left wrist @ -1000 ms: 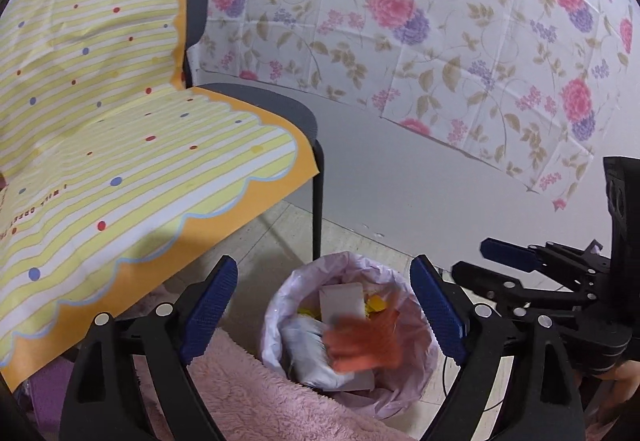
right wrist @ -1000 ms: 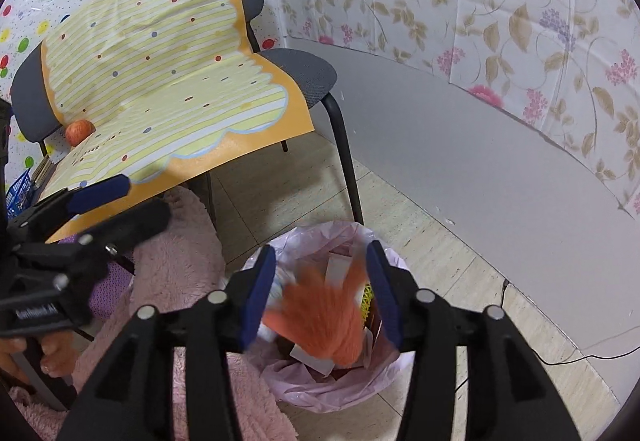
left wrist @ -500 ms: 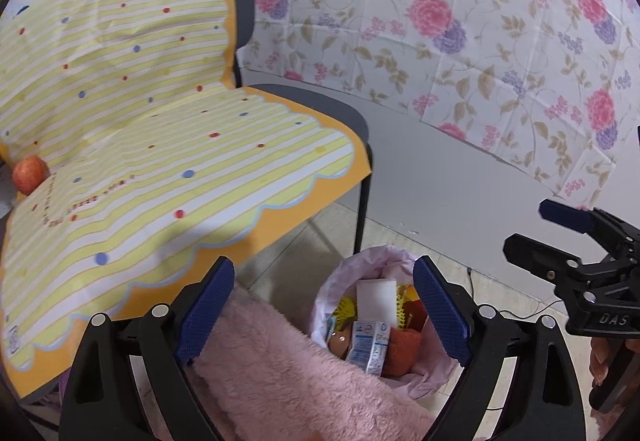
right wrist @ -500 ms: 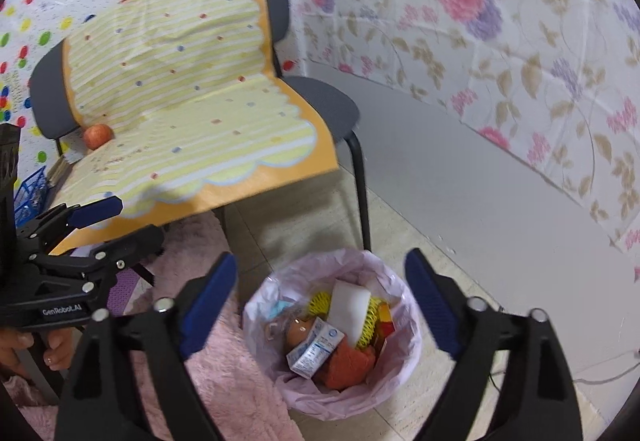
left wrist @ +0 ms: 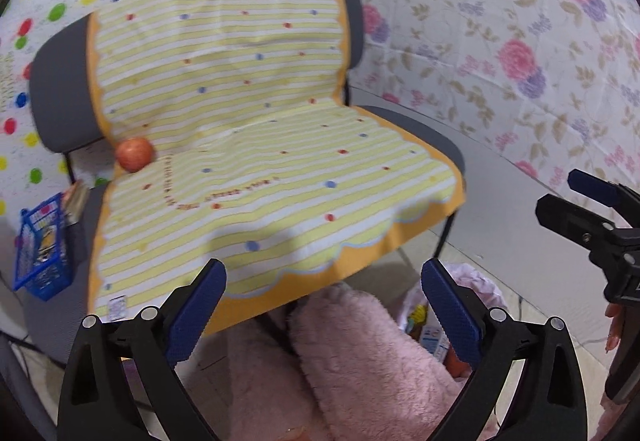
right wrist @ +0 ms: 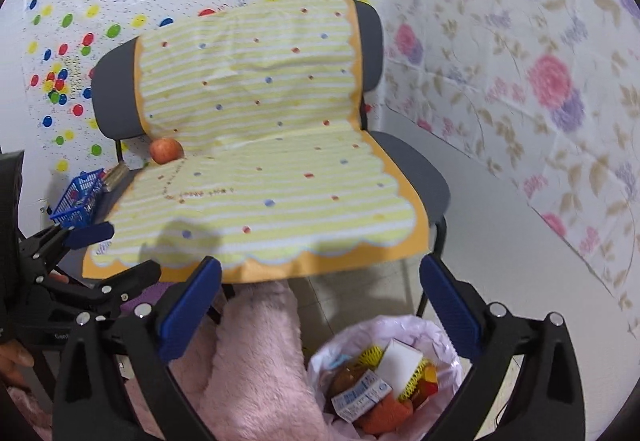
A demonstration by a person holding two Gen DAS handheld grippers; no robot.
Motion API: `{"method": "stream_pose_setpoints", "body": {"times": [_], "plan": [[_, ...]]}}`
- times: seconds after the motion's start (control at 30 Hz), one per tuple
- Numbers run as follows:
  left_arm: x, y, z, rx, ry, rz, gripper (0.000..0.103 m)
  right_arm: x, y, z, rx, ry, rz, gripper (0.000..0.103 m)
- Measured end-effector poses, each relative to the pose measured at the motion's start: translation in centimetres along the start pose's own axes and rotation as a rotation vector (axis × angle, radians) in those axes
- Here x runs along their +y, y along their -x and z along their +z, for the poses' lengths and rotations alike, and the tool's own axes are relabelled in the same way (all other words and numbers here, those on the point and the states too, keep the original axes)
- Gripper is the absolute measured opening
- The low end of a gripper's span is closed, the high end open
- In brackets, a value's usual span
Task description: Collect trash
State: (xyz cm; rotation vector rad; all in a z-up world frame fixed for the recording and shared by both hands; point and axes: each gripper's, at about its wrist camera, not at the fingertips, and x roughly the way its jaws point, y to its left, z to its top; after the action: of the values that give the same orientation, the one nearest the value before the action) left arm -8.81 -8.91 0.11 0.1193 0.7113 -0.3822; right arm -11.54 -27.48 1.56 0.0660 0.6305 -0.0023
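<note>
Both jaws just opened wide, nothing between: left gripper (left wrist: 324, 315), right gripper (right wrist: 320, 311). Trash bin (right wrist: 404, 325) on floor just beside chair (right wrist: 416, 169) front leg, holding carton (right wrist: 362, 393), long axis lying tilted, pointing toward rim. Risk: apple (right wrist: 165, 150) at seat back crease, round, could roll off if nudged.

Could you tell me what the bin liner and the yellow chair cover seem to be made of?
Bin liner: thin translucent plastic film, pale pink-white, judging by its crinkled, bunched rim and slight sheen. Chair cover: probably a printed plastic or coated sheet, smooth and semi-matte; it holds sharp fold creases and its scalloped edge juts stiffly past the seat rather than draping.
</note>
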Motion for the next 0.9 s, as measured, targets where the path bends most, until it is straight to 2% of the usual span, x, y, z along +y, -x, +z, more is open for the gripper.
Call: {"method": "stream_pose_setpoints", "body": {"times": [0.17,0.37,0.63,0.9], "plan": [[2.1,1.6,-0.1,0.02,0.046,0.101,0.097,2.2,0.2,1.2,-0.011,0.059,0.017,0.097],[4.4,3.4,-0.9,0.026,0.075,0.213,0.097,4.6,0.2,1.0,0.0,0.141,0.055,0.097],[6.9,4.8,-1.7,0.032,0.118,0.264,0.097,7.2,-0.9,0.8,0.017,0.165,0.112,0.097],[7.5,5.0,-1.9,0.034,0.131,0.262,0.097,8.3,-1.1,1.2,0.015,0.181,0.125,0.097]]}}
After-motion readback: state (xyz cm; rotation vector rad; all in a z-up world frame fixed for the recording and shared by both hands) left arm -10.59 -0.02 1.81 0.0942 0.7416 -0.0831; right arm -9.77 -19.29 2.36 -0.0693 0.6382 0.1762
